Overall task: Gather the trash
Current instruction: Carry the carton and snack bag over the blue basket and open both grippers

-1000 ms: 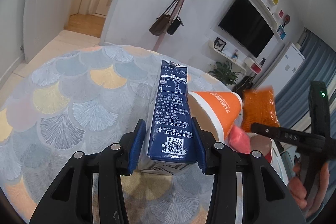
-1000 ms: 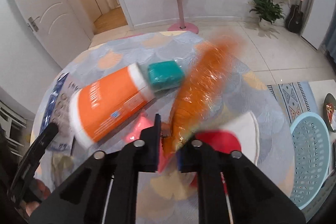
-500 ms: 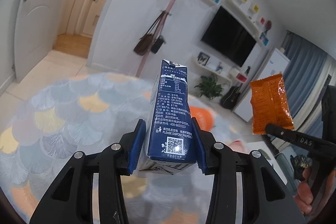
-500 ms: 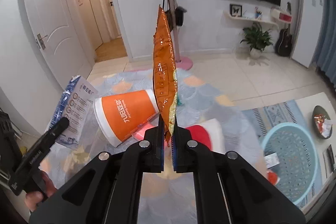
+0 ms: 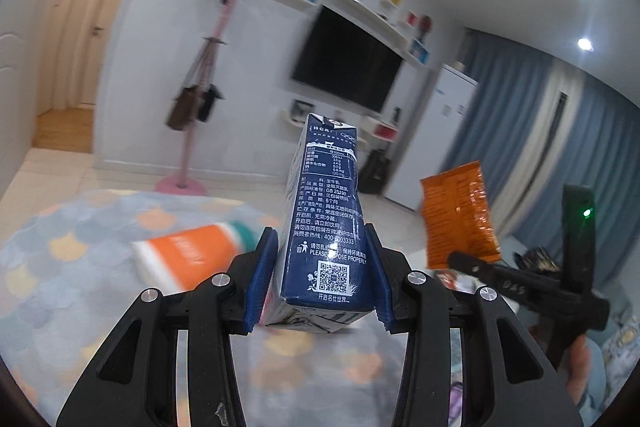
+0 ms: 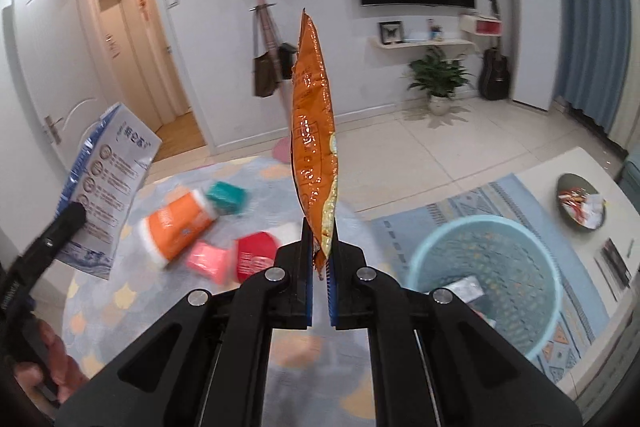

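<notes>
Both pairs of jaws are clenched: our left gripper (image 5: 320, 277) clamps the milk carton (image 5: 325, 227), our right gripper (image 6: 320, 273) pinches the upright orange snack bag (image 6: 314, 147). Nearer the right gripper, the blue basket (image 6: 532, 243) sits below, to its right.

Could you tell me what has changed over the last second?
Both grippers rose from the rug: the left gripper lifted the milk carton, the right gripper lifted the orange snack bag. Both grips unchanged; the orange cup stayed on the rug.
</notes>
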`<state>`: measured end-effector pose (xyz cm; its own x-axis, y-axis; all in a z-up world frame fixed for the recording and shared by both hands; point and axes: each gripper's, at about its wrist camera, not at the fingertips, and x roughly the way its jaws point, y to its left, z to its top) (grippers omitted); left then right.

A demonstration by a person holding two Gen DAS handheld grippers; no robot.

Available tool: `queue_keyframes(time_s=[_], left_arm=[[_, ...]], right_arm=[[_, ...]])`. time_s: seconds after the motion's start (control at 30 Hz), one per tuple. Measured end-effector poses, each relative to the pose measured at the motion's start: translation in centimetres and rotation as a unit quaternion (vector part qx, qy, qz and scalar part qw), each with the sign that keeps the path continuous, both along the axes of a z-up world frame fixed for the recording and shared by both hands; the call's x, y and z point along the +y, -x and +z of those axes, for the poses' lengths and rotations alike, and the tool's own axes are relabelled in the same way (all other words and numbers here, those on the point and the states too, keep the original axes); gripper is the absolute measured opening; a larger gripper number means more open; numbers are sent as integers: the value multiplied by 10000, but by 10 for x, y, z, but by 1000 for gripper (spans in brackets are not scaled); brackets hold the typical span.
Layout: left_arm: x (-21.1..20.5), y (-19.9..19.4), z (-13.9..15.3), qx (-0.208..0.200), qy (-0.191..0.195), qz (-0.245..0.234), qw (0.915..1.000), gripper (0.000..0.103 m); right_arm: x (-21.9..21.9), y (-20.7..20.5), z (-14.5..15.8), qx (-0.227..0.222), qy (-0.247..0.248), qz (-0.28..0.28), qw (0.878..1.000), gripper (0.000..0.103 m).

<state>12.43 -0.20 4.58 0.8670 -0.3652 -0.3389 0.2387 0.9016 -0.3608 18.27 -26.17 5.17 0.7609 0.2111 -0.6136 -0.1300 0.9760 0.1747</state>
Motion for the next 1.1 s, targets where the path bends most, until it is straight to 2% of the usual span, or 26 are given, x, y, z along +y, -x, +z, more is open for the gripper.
queue_keyframes(time_s=[0.2, 0.43, 0.57, 0.67, 0.8, 0.9, 0.97, 1.03, 1.1], left_arm=[[-60, -24, -5, 230, -116, -611, 9978, 42], [-141, -66, -30, 730, -363, -1345, 9875, 42], [-179, -85, -51, 1006, -547, -1674, 9792, 42], [-203, -100, -68, 1250, -608, -1869, 9725, 42], [-230, -109, -88, 1492, -704, -2078, 9642, 42], [-243, -117, -99, 1621, -787, -2215, 9584, 43], [-245, -121, -101, 1639, -736, -2228, 9582, 60], [-240, -120, -100, 1559, -597, -2148, 9623, 71], [-236, -122, -99, 1535, -503, -2103, 9642, 73]], right_arm=[[-52, 1, -18, 124, -84, -470, 9988, 4], [-102, -5, -53, 569, -137, -968, 9936, 4], [-127, -15, -88, 1147, -211, -1395, 9833, 4], [-145, -25, -121, 1687, -404, -1645, 9710, 4], [-161, -26, -145, 1965, -543, -1895, 9605, 4], [-167, -26, -152, 2016, -602, -1889, 9592, 4], [-170, -28, -153, 2022, -607, -1866, 9595, 5], [-175, -29, -154, 2037, -722, -1851, 9587, 6], [-180, -28, -154, 2007, -788, -1863, 9585, 6]])
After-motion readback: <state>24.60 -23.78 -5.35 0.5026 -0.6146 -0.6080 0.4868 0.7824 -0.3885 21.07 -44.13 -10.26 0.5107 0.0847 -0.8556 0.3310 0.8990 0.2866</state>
